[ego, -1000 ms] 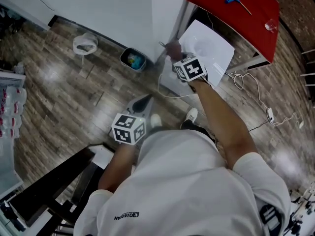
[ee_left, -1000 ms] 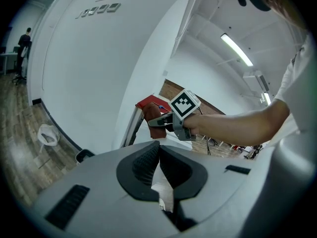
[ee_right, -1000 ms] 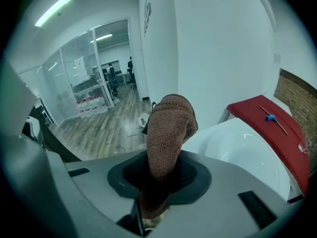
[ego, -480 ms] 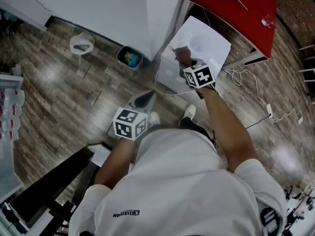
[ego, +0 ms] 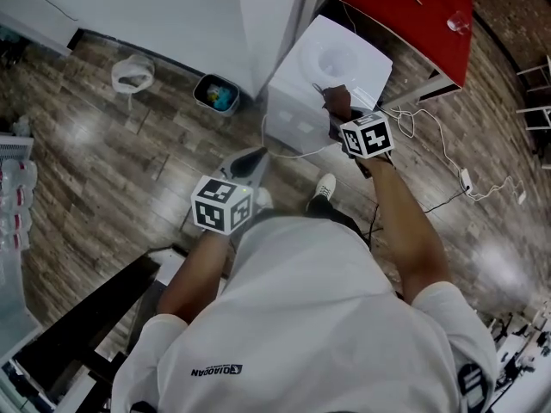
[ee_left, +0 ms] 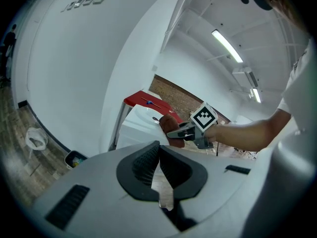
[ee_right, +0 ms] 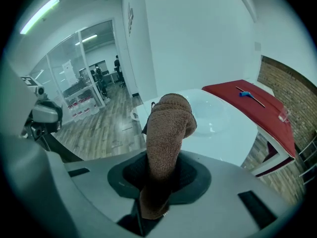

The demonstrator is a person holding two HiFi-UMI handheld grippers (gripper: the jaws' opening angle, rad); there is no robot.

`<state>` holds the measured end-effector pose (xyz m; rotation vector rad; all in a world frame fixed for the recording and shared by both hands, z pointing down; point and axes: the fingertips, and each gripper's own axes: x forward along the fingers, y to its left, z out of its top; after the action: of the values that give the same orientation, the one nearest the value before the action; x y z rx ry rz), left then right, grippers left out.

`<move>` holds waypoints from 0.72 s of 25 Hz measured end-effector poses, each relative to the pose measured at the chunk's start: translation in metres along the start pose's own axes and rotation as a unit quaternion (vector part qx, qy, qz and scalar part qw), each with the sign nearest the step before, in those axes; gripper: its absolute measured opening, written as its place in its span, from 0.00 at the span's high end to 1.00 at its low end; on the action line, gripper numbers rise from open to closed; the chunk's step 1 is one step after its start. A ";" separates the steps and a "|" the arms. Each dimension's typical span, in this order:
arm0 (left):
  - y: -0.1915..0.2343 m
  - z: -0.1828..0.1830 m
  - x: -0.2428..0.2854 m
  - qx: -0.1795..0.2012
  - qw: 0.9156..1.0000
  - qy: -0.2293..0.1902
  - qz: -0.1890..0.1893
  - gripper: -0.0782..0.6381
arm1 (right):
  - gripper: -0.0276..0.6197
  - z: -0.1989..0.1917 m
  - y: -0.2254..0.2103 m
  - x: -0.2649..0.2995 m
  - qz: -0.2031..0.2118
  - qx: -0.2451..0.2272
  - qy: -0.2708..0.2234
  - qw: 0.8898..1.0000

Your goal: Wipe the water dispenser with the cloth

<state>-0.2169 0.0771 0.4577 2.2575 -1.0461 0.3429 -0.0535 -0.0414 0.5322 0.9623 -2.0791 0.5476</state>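
Your right gripper (ego: pixel 334 114) has slid the brown cloth (ego: pixel 337 100) along the top of the white water dispenser (ego: pixel 310 63), from the corner nearest the wall toward the middle of its near edge. The gripper is clenched on the cloth, whose folded end pokes out past the jaws over the dispenser's top. Your left gripper (ego: pixel 248 163) hangs low in front of the dispenser, jaws together, holding nothing.
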 end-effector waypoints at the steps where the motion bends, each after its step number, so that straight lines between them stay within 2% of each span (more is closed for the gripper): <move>1: -0.001 0.001 0.000 0.000 1.000 0.000 -0.001 0.89 | 0.82 -0.007 -0.002 -0.004 -0.002 0.003 0.003 1.000; 11: -0.008 -0.002 0.010 0.014 1.000 0.014 -0.018 0.89 | 0.82 -0.056 -0.022 -0.033 -0.030 0.037 0.012 0.999; 14: -0.008 -0.001 0.012 0.015 1.000 0.014 -0.022 0.89 | 0.82 -0.063 -0.023 -0.039 -0.051 0.010 0.022 0.998; 18: -0.007 -0.003 0.013 0.015 0.999 0.017 -0.023 0.89 | 0.82 -0.055 -0.009 -0.048 -0.094 -0.069 0.013 0.993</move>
<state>-0.2029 0.0748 0.4634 2.2915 -0.9761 0.3777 -0.0008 0.0102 0.5289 1.0509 -1.9499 0.3135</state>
